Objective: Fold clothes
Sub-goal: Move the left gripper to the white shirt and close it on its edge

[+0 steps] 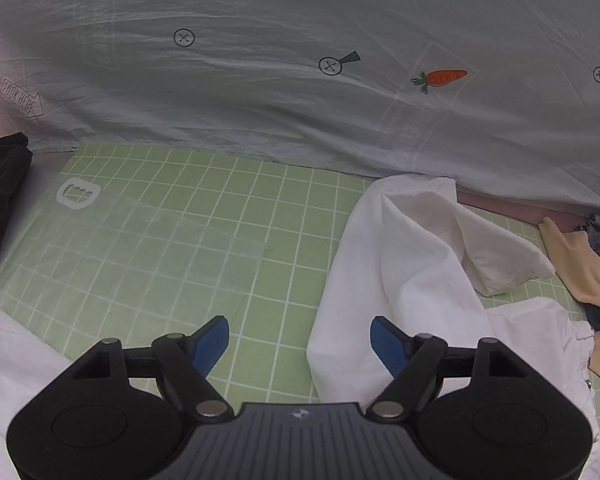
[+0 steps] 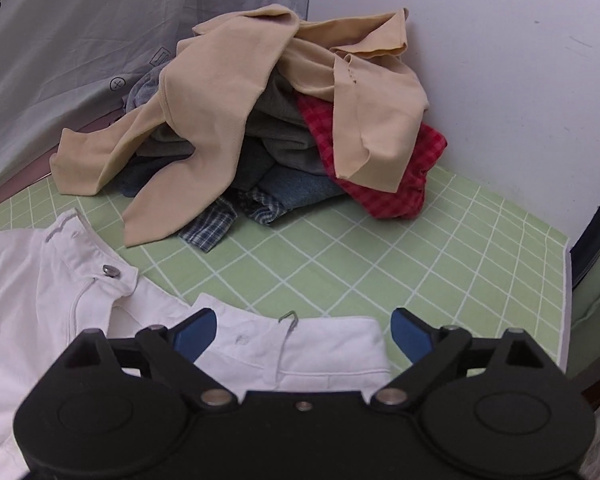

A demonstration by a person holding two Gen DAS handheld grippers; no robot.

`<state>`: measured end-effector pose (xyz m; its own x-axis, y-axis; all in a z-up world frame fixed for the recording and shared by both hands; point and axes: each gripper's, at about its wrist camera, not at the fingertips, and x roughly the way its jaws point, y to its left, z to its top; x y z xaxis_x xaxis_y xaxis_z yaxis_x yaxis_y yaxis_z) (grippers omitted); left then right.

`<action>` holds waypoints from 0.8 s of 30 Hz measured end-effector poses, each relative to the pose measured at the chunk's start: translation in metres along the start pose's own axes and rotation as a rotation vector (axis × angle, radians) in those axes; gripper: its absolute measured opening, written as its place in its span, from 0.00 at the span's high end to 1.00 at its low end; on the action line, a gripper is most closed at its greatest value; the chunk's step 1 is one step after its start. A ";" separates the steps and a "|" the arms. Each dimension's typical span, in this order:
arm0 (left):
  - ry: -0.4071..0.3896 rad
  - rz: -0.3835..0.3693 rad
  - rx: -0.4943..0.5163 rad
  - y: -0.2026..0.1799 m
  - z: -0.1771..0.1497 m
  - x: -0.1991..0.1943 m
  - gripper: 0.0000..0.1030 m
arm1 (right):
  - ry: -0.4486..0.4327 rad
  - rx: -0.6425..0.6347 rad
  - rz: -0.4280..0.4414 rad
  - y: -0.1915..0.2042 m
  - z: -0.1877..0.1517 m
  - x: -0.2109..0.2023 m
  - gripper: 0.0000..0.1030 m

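White trousers (image 1: 400, 272) lie crumpled on the green grid mat (image 1: 180, 240), one leg folded back on itself. My left gripper (image 1: 300, 340) hovers over the mat just left of that leg, open, with nothing between its blue pads (image 1: 216, 340). In the right wrist view the trousers' waistband (image 2: 320, 344), with a metal button (image 2: 109, 270) and a hook, lies flat below my right gripper (image 2: 304, 332). That gripper is open wide, and its pads (image 2: 412, 332) stand clear of the cloth.
A pile of clothes (image 2: 260, 140) sits in the far corner against the white wall, a beige garment (image 2: 220, 92) on top of red checked, denim and plaid pieces. A grey carrot-print sheet (image 1: 300, 80) hangs behind the mat. A black garment (image 1: 0, 192) lies at the left, and more white cloth (image 1: 4, 344) at the near left.
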<state>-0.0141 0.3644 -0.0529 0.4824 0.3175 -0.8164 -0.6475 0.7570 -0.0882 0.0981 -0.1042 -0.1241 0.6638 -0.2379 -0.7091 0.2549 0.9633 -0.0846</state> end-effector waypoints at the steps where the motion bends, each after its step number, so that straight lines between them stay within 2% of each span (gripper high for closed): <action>1: 0.003 -0.011 0.002 -0.005 0.005 0.006 0.24 | 0.022 0.012 0.014 0.003 -0.002 0.006 0.08; 4: 0.000 -0.060 -0.001 -0.015 0.017 0.021 0.24 | 0.089 0.048 0.056 0.013 -0.006 0.025 0.09; 9: 0.025 -0.130 -0.027 -0.030 0.027 0.047 0.23 | 0.113 0.090 0.043 0.014 -0.009 0.042 0.08; 14: 0.046 -0.212 -0.031 -0.046 0.034 0.066 0.22 | 0.079 0.123 0.010 0.016 -0.014 0.050 0.00; 18: 0.075 -0.256 -0.032 -0.060 0.033 0.080 0.22 | 0.001 0.102 -0.021 0.021 -0.023 0.048 0.00; 22: 0.098 -0.269 -0.040 -0.070 0.030 0.093 0.22 | -0.029 0.101 -0.018 0.019 -0.025 0.048 0.00; 23: 0.104 -0.271 -0.042 -0.072 0.029 0.097 0.27 | -0.034 0.104 -0.014 0.018 -0.026 0.048 0.00; 24: 0.107 -0.262 -0.034 -0.074 0.028 0.099 0.41 | -0.041 0.103 -0.012 0.018 -0.027 0.048 0.00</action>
<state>0.0981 0.3557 -0.1114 0.5718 0.0500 -0.8189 -0.5292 0.7852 -0.3216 0.1157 -0.0949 -0.1784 0.6879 -0.2566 -0.6790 0.3325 0.9429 -0.0195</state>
